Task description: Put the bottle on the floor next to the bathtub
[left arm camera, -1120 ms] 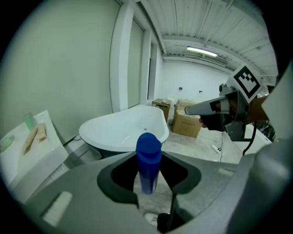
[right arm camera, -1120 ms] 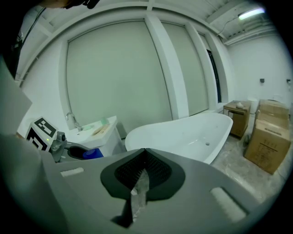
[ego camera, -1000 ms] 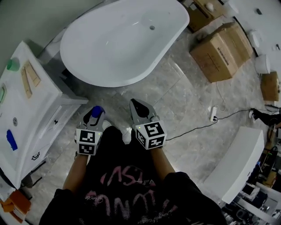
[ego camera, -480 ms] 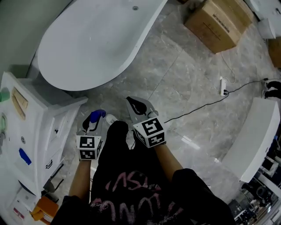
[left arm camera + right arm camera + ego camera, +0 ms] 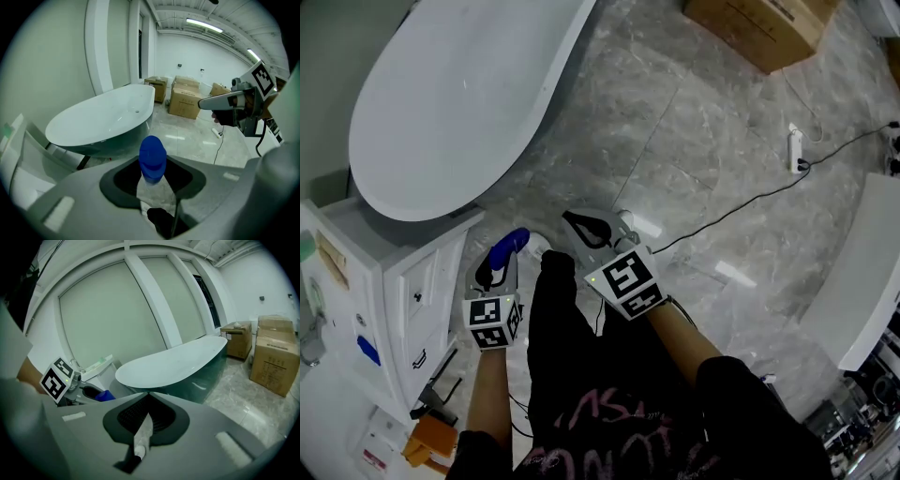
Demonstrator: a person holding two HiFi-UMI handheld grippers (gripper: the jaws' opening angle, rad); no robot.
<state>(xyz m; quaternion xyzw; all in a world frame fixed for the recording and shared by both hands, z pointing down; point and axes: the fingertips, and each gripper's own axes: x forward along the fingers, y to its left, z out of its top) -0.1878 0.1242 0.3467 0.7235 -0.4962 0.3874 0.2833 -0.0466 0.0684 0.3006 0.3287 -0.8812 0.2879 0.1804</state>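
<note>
Left tongs (image 5: pixel 498 270) grip a bottle (image 5: pixel 153 161); head view shows only its cap (image 5: pixel 508 246).

Bathtub (image 5: pixel 441 103): smooth, glossy white shell with light glints.
Floor (image 5: pixel 694 150) beside the bathtub: polished grey marble-look stone, reflective.
Bottle (image 5: pixel 152 187): clear plastic body; blue plastic cap (image 5: pixel 153 157) with a soft sheen.
Left gripper (image 5: pixel 497 262) and right gripper (image 5: pixel 572 220): matt grey plastic shells, and a dark textured lining inside the right one's jaws.
2 marker cubes (image 5: pixel 628 281): matt black-and-white print.
Boxes (image 5: pixel 759 26) beyond the bathtub: matt brown cardboard.
Cabinet (image 5: pixel 403 281) at the bathtub's end: smooth white finish.
Shirt (image 5: pixel 600 412): black cloth.
</note>
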